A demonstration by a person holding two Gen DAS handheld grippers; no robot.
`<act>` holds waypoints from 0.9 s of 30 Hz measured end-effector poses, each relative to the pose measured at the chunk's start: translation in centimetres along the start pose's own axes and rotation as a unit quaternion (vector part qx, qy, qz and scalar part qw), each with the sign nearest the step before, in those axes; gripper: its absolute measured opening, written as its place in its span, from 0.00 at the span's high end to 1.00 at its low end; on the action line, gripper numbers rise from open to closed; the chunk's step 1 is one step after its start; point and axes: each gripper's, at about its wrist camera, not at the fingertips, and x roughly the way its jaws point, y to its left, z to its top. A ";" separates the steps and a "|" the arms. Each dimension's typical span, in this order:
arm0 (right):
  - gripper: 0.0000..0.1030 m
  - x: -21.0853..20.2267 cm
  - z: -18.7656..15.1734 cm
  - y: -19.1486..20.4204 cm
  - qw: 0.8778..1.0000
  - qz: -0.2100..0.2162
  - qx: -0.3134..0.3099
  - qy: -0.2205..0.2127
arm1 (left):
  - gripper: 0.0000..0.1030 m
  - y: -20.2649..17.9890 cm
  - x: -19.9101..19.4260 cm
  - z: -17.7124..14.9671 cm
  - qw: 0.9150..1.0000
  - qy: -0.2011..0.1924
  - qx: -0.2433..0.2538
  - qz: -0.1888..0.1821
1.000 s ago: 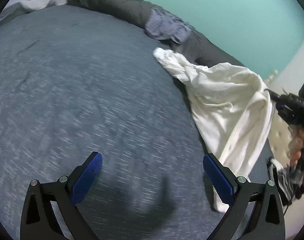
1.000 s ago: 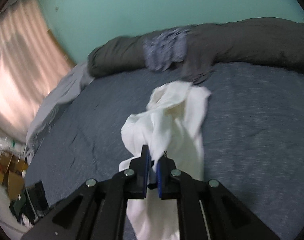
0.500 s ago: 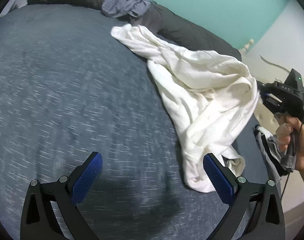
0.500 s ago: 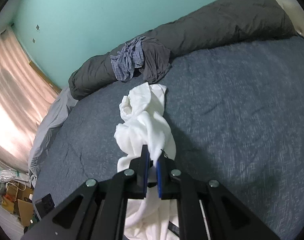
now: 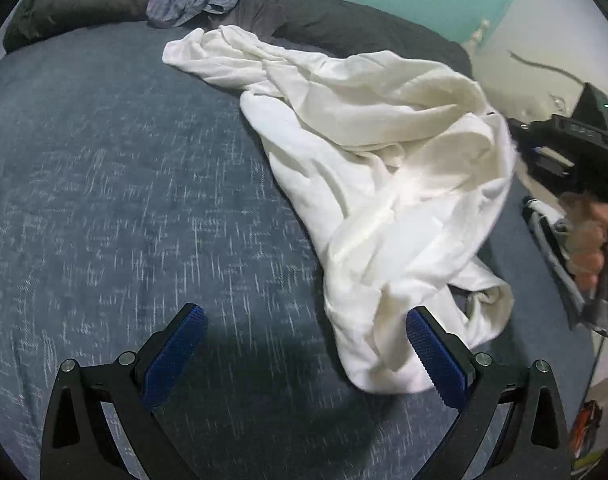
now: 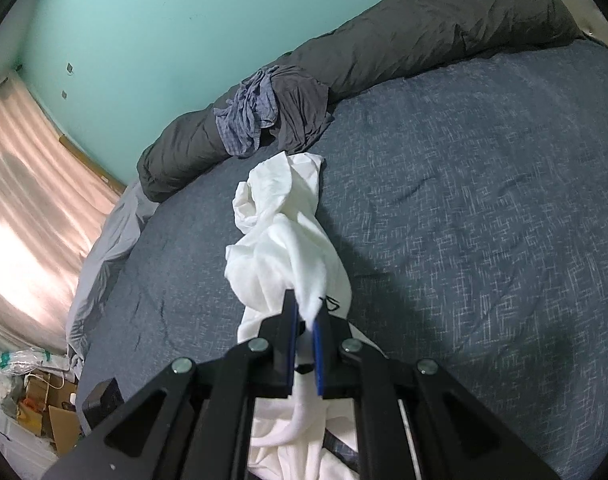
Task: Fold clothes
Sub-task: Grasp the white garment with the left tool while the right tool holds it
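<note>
A crumpled white garment (image 5: 368,168) lies stretched across the dark blue bedspread (image 5: 104,200), one end near the far pillows, the other bunched at the bed's near right. My left gripper (image 5: 304,354) hangs open just above the bedspread, its right pad beside the garment's lower fold, nothing between the pads. My right gripper (image 6: 306,316) is shut on a pinch of the white garment (image 6: 284,248), lifting that end off the bed. In the left wrist view the right gripper's black body (image 5: 564,152) and a hand (image 5: 592,240) appear at the garment's right edge.
A rolled dark grey duvet (image 6: 424,44) runs along the far side by the teal wall. A blue-grey garment (image 6: 248,116) and a dark grey one (image 6: 300,108) lie on it. A curtain (image 6: 28,200) and floor clutter (image 6: 28,392) sit left of the bed.
The left gripper swung toward the white garment, which now fills more of its view and reaches its right pad. The right gripper, still shut on the cloth, sank toward the bed.
</note>
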 end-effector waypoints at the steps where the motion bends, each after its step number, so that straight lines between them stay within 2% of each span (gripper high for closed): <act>1: 0.94 -0.1 0.0 0.0 1.000 0.002 -0.002 0.000 | 0.00 -0.1 0.3 0.2 1.000 0.003 0.003 0.004; 8: 0.94 -0.2 0.0 -0.3 1.000 0.016 0.001 -0.001 | 0.01 -0.2 2.0 0.8 0.999 0.015 0.015 0.033; 10: 0.94 -0.1 -0.1 -0.5 1.000 0.019 0.003 0.000 | 0.07 -0.1 2.3 0.9 0.999 0.020 0.009 0.027; 13: 0.94 -0.1 -0.4 -0.9 1.000 0.020 0.008 0.001 | 0.18 -0.4 2.5 0.9 0.999 0.021 0.018 0.018; 15: 0.94 -0.1 -0.5 -1.1 1.000 0.021 0.011 0.001 | 0.37 -0.6 2.8 0.9 0.999 0.026 0.023 0.007; 16: 0.94 -0.2 -0.6 -1.1 1.000 0.021 0.011 0.002 | 0.42 -0.7 2.9 0.9 0.999 0.028 0.023 0.000; 17: 0.94 -0.2 -0.6 -1.1 1.000 0.022 0.011 0.002 | 0.51 -0.7 3.0 0.9 0.999 0.032 0.023 -0.008; 19: 0.94 -0.3 -0.7 -1.0 1.000 0.022 0.008 0.003 | 0.58 -0.8 3.3 0.9 0.999 0.037 0.017 -0.026; 21: 0.94 -0.5 -0.7 -0.9 1.000 0.024 0.006 0.002 | 0.75 -0.8 3.6 0.9 0.998 0.044 0.010 -0.042; 22: 0.94 -0.6 -0.7 -0.8 1.000 0.026 0.006 0.001 | 0.79 -0.9 3.6 0.9 0.998 0.043 0.010 -0.046; 23: 0.94 -0.8 -0.8 -0.7 1.000 0.027 0.005 0.001 | 0.89 -1.0 3.5 0.9 0.998 0.042 0.012 -0.048; 27: 0.94 -1.4 -0.8 -0.1 1.000 0.029 0.000 0.001 | 0.92 -1.6 2.9 0.9 0.997 0.038 0.023 -0.057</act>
